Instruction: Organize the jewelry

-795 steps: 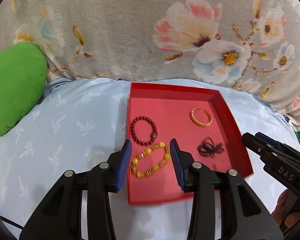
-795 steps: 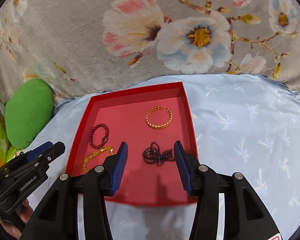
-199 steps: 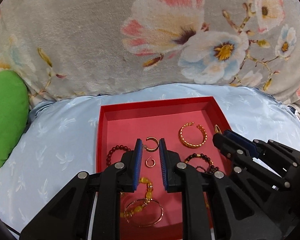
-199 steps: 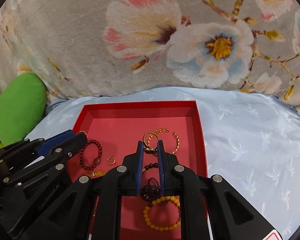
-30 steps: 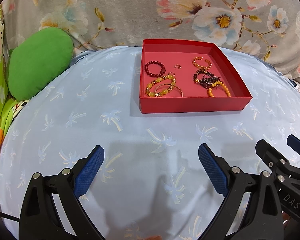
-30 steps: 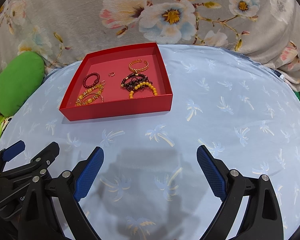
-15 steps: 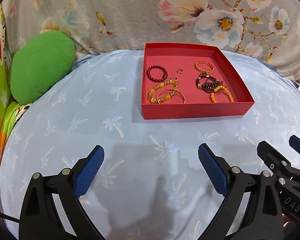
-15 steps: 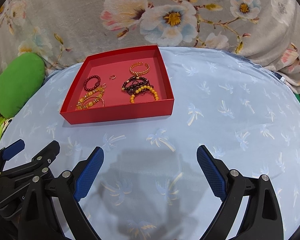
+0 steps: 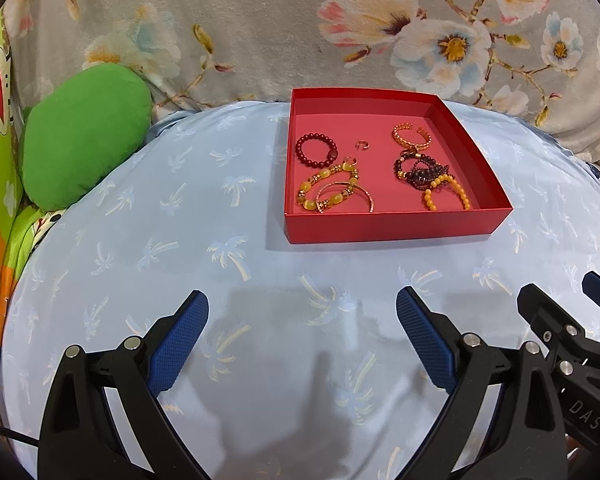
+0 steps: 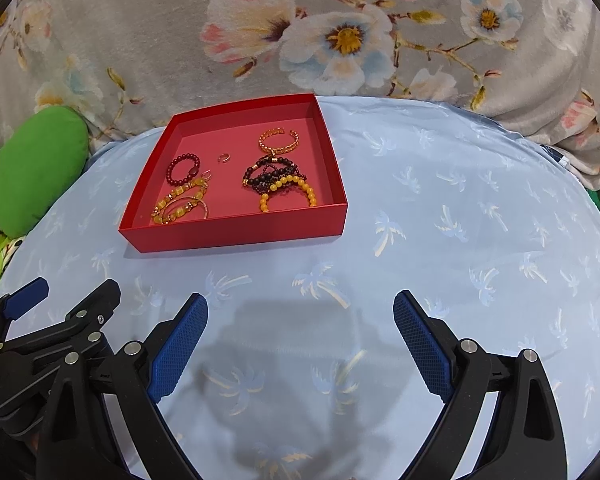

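Observation:
A red tray [image 9: 380,228] [image 10: 236,236] lies on the light blue cloth and holds several pieces of jewelry. On its left are a dark red bead bracelet [image 9: 316,150] [image 10: 184,168] and a yellow bead bracelet [image 9: 328,188] [image 10: 178,204] with a thin gold bangle over it. A small gold ring [image 9: 362,145] [image 10: 223,157] sits mid-tray. At the right lie a gold cuff [image 9: 412,136] [image 10: 279,140], dark beads [image 9: 420,172] [image 10: 270,176] and an orange bead bracelet [image 9: 446,192] [image 10: 288,192]. My left gripper [image 9: 302,336] and right gripper [image 10: 300,334] hang open and empty, well in front of the tray.
A green cushion [image 9: 80,144] [image 10: 36,168] lies at the far left. A grey floral blanket [image 9: 260,28] [image 10: 340,20] rises behind the tray. Blue cloth with palm prints [image 9: 180,248] [image 10: 480,220] spreads around the tray on every side.
Both grippers stay wide open, and the tray looks slightly nearer and lower in both views than a second ago. The jewelry has not moved.

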A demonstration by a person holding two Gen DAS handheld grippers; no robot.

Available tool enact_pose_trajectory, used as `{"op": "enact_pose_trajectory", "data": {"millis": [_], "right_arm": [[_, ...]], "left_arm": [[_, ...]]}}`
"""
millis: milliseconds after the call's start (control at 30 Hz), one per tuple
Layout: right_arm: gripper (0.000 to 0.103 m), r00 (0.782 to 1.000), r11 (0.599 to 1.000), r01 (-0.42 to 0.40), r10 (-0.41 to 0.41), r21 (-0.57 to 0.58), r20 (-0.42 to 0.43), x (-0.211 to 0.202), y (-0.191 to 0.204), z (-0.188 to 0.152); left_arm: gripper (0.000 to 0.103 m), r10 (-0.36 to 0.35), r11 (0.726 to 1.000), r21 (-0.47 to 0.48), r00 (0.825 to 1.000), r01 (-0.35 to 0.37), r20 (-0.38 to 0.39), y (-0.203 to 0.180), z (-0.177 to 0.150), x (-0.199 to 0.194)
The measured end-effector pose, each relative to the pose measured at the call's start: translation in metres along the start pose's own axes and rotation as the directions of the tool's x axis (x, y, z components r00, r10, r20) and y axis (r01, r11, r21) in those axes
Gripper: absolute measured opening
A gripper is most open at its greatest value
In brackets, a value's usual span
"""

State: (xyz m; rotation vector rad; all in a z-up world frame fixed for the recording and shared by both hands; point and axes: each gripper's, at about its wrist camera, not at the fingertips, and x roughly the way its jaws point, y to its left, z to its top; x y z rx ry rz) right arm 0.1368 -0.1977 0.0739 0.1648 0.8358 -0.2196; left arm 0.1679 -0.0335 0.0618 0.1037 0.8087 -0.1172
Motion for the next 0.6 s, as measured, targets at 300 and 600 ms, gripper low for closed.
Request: {"op": "enact_pose_trajectory", "data": {"millis": [300, 600], "right_arm": [[0.09, 1.0, 1.0, 0.001, -0.001, -0.004, 0.003, -0.0012, 0.001, 0.0011], [0.09, 1.0, 1.0, 0.001, -0.001, -0.004, 0.003, -0.0015, 0.002, 0.0008]], "left_arm": [[0.09, -0.002, 1.0, 0.0, 1.0, 0.002, -0.002, -0.0001, 0.0011, -0.0001], [0.089, -0.004, 1.0, -0.006, 1.0, 0.004, 0.001, 0.0021, -0.0004, 0.0]]}}
